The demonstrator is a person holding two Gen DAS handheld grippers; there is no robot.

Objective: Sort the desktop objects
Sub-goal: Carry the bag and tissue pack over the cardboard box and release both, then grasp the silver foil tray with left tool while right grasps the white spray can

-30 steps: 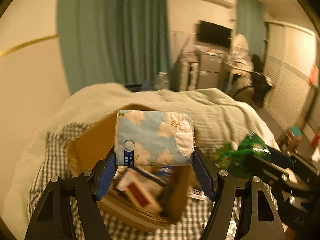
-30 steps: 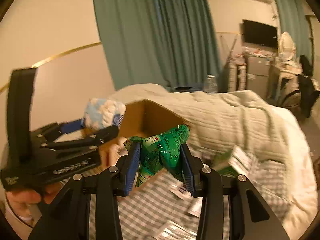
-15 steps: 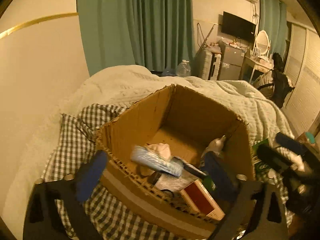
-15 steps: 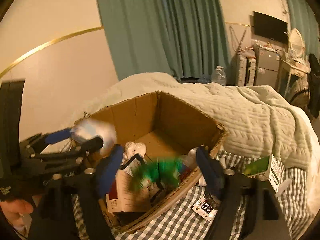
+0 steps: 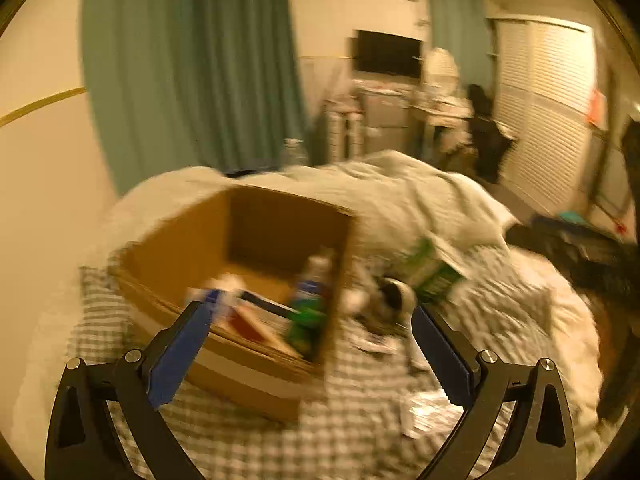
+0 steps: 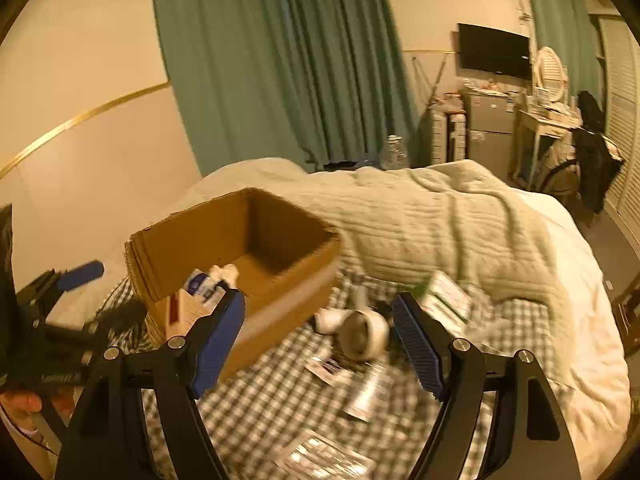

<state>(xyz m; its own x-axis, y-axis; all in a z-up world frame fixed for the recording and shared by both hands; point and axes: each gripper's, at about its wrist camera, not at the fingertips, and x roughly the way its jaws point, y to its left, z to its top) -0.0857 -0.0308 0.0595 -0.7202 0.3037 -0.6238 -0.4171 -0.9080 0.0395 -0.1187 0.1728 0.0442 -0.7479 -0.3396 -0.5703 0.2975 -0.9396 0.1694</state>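
Observation:
A brown cardboard box (image 5: 256, 240) stands on the checked cloth (image 5: 360, 420). In the blurred left wrist view my left gripper (image 5: 310, 316) is wide open and empty over the box's near right corner. The green bag (image 5: 304, 320) lies inside the box by that corner. The blue tissue pack (image 6: 204, 284) lies at the box's near edge, next to a red-and-white carton (image 6: 188, 308). My right gripper (image 6: 318, 304) is open with nothing held, above the cloth to the right of the box (image 6: 240, 232). A white tape roll (image 6: 364, 332) lies just beyond it.
A green-and-white carton (image 6: 444, 296) rests against the pale blanket (image 6: 420, 220). Flat sachets (image 6: 328, 366) are scattered on the checked cloth (image 6: 280, 400). The left gripper's blue finger (image 6: 80, 272) and a hand (image 6: 20, 402) show at the left edge. Wall and green curtains stand behind.
Both grippers opened: the left let go of the tissue pack, the right of the green bag, and both things now lie in the box. Both views have swung rightward off the box.

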